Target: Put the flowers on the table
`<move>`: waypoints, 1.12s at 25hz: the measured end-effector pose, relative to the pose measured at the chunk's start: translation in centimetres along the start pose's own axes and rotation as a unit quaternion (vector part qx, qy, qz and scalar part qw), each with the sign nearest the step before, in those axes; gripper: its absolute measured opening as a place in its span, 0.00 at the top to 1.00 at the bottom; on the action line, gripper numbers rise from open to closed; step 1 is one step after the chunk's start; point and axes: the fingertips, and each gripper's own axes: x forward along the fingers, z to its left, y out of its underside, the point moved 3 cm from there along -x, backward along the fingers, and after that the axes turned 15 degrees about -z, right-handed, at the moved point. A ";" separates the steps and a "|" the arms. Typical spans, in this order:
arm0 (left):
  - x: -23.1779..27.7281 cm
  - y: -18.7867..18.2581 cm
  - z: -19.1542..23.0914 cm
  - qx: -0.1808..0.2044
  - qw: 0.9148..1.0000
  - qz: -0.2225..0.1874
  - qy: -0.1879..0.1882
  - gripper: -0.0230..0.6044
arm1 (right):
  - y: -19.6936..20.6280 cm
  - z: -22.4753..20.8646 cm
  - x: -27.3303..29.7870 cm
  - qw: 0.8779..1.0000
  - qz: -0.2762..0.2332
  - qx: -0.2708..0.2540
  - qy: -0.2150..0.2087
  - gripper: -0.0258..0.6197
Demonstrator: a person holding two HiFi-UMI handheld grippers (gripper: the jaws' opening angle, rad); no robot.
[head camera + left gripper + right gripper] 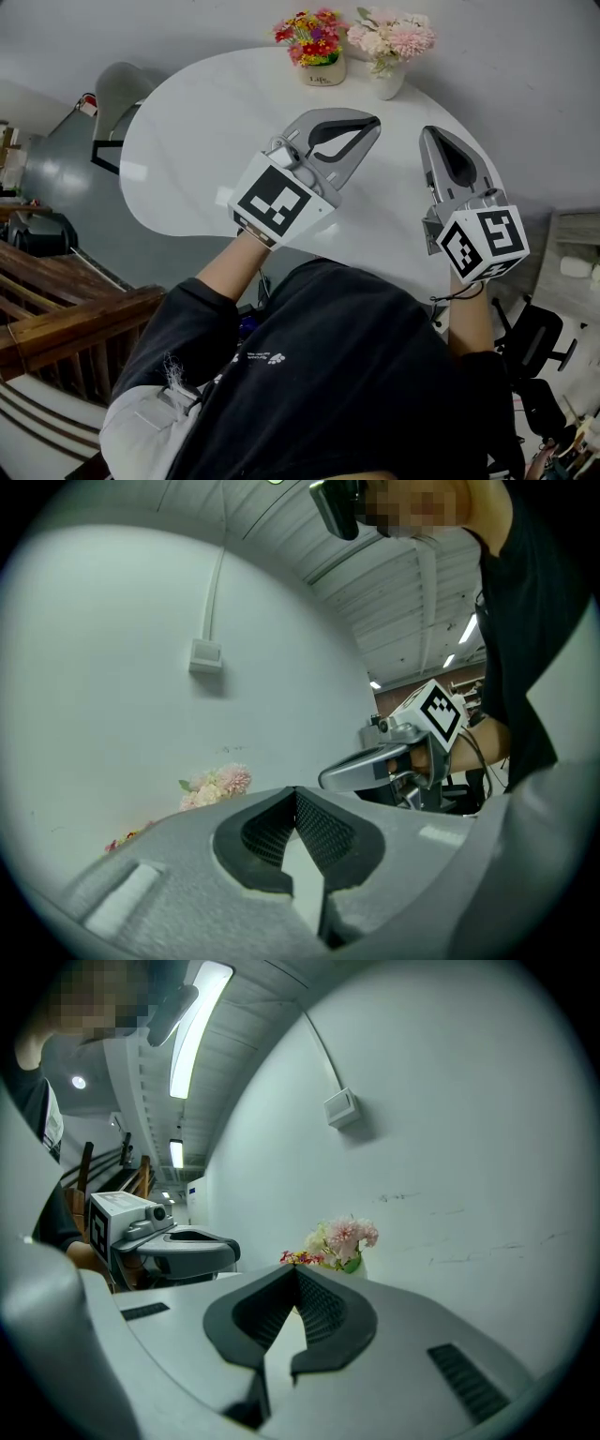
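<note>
wall box (pixel 205 655) above flowers (pixel 217 786) escapes head view.

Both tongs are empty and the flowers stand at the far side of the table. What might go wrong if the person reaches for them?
1. The left tongs and the right tongs are shut; pushed forward like this, they would probably shove a pot rather than grip it.
2. The colourful flowers and the pink flowers stand close together, so grasping one may knock the other.
3. Both sit near the far edge of the table; a push might tip them off.
</note>
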 end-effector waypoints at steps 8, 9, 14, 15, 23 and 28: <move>-0.5 0.5 0.3 0.003 1.000 0.017 0.012 0.97 | 0.2 0.1 0.4 1.000 0.002 0.001 -0.004 0.94; -0.5 0.5 0.5 0.006 1.000 0.017 0.011 0.97 | 0.3 0.0 0.4 1.000 0.002 0.003 -0.004 0.94; -0.6 0.6 0.8 0.009 1.000 0.024 0.012 0.97 | 0.5 0.3 0.6 1.000 0.001 0.007 -0.013 0.94; -0.7 0.7 0.9 0.008 1.000 0.025 0.012 0.97 | 0.5 0.3 0.6 1.000 0.002 0.007 -0.013 0.94; -0.7 0.7 1.2 0.011 1.000 0.026 0.010 0.97 | 0.5 0.7 0.5 1.000 0.004 0.006 -0.013 0.94; -0.7 0.7 1.2 0.012 0.999 0.027 0.014 0.97 | 0.5 1.1 0.4 1.000 0.007 0.005 -0.016 0.94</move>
